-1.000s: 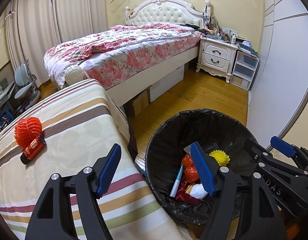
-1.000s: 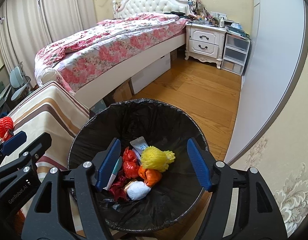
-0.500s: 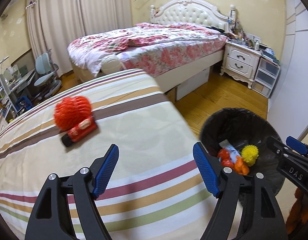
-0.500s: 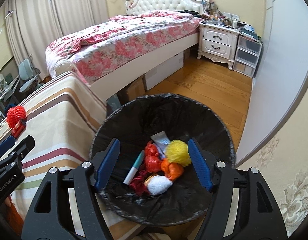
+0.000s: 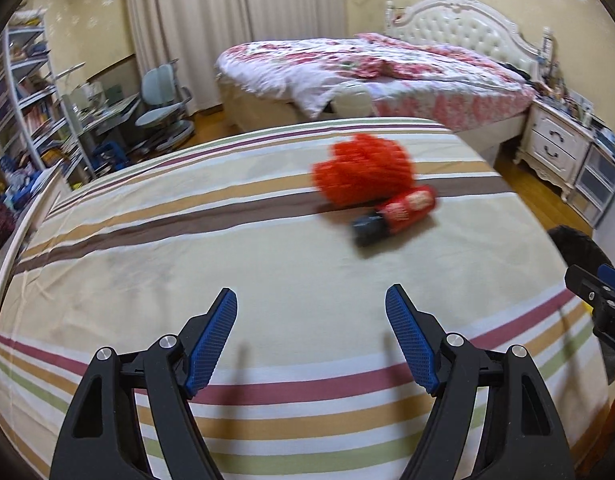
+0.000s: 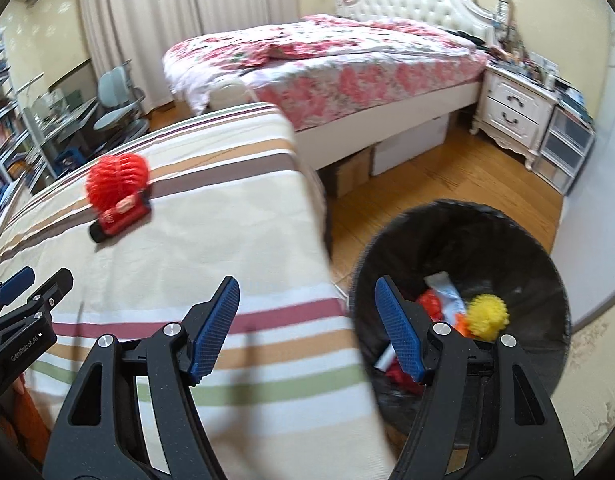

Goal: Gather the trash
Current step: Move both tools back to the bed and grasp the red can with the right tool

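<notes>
Beyond the left gripper point(image 5: 311, 320), whose blue-padded jaws gape with nothing between them, a red spiky foam net point(image 5: 363, 174) and a red tube with a black cap point(image 5: 395, 216) lie touching on the striped cloth-covered table point(image 5: 187, 264) — both blurred. In the right wrist view, the right gripper point(image 6: 307, 312) — also wide apart and empty — tilts down over that table's edge; beside it the black-lined round bin point(image 6: 519, 240) holds a yellow spiky ball point(image 6: 487, 314), partly hidden.

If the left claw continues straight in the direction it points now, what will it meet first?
Probably the bare striped cloth, since the open, empty left claw aims down at it. The red spiky ball and red tube lie farther ahead, slightly right; depth is unclear.
</notes>
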Available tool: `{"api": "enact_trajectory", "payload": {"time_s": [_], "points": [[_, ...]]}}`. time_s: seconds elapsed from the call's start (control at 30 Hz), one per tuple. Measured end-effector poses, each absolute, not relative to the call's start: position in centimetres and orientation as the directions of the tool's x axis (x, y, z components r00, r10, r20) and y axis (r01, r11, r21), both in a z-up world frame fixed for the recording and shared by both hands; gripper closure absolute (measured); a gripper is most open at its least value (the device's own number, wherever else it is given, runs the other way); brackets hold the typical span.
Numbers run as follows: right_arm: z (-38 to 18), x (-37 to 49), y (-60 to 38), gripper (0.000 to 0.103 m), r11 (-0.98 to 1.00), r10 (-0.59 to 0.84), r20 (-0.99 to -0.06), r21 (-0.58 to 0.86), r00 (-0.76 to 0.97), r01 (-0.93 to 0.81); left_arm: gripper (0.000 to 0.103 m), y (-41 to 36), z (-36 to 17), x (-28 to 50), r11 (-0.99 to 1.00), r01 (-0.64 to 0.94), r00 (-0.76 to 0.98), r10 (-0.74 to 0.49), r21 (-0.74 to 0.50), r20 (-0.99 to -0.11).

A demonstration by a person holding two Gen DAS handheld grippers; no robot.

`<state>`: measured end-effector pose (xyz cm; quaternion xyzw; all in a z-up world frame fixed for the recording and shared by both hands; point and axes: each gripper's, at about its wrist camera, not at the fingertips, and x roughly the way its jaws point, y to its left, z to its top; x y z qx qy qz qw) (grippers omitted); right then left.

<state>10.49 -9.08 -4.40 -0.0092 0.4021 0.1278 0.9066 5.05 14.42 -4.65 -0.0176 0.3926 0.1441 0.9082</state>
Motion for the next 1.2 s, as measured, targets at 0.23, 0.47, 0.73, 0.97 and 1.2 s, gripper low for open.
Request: {"api": "enact_trajectory", "payload": {"time_s": [0.23,0.47,0.73,0.97,1.2], "points": [[-3.5,10.8,-3.2,0.034,0.942,0.28,-0.735,0.087,0.617,-0.324,0.029,20.0,-4.8,3.2,0.927,-0.365,0.614,0.307,0.083,-0.727],[-3.1,11.8,1.5,0.034,0.932,0.304,-0.737,0.098,0.604,-0.35,0.028,23.3,-5.0,2.1,0.909,-0.413,0.596,0.314,0.053,-0.739],[-3.5,13.7,4.4,0.033,0.944,0.292,-0.745,0.125,0.599,-0.305,0.028,23.8,-5.3,2.4,0.912,-0.41,0.604,0.28,0.011,-0.746],[-3.7,13.9,4.8,0.026,0.947,0.282,-0.751,0.115,0.597,-0.301,0.028,24.1,-5.4,2.3,0.916,-0.401,0.612,0.259,-0.011,-0.747],[-4.1,14.4,5.8,0.026,0.943,0.296,-0.762,0.139,0.575,-0.301,0.028,24.4,-5.8,2.5,0.913,-0.407,0.604,0.245,-0.029,-0.759]]}}
